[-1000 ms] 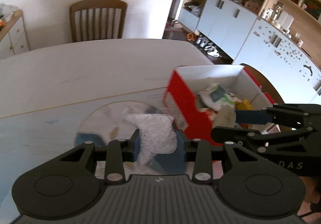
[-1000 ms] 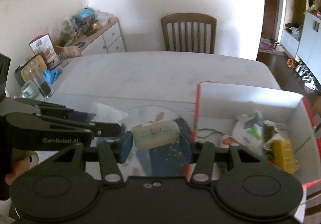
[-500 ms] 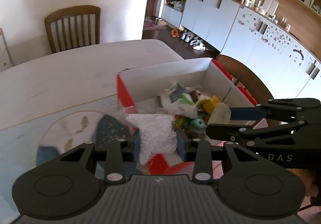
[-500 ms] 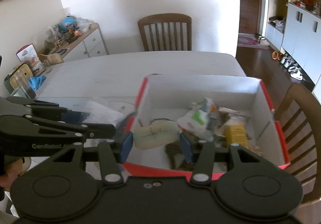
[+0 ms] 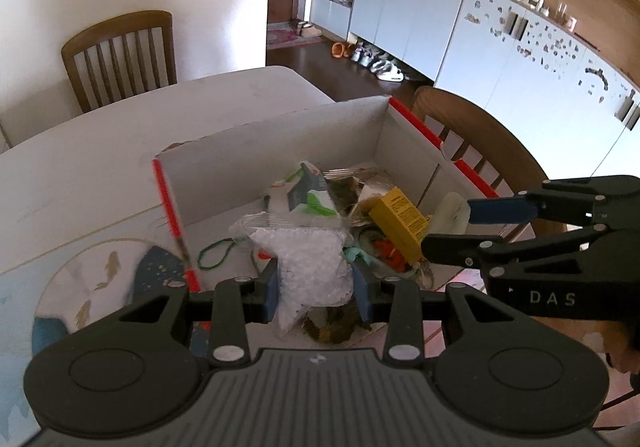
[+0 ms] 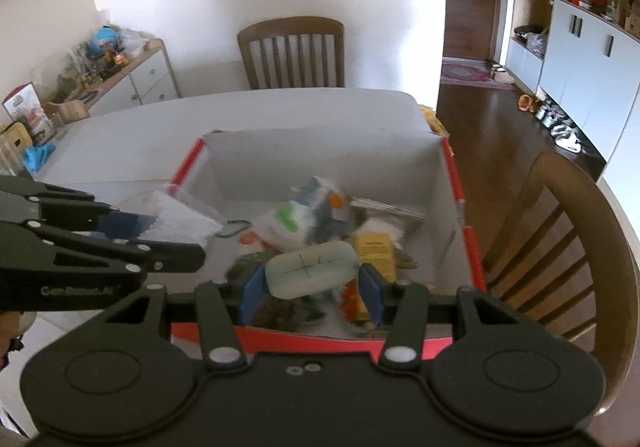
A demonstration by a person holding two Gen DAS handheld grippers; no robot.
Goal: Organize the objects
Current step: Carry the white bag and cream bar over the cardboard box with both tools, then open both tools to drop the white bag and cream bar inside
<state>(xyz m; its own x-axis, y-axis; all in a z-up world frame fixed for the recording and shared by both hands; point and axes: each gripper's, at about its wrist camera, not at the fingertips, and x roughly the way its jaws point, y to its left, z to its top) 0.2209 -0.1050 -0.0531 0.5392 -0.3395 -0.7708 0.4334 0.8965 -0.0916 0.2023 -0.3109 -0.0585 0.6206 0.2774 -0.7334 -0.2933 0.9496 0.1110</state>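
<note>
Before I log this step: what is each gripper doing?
Left gripper: shut on bag of white beads.
Right gripper: shut on pale soap bar.

Both claws (image 5: pixel 316 283) (image 6: pixel 311 289) clamped, loaded.

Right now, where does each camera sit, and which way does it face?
Left wrist: on the left gripper, facing the red box; its fingers hold a clear bag of white beads.
Right wrist: on the right gripper, facing the same box; its fingers hold a pale oval block.
Both show the yellow carton and the other gripper.
</note>
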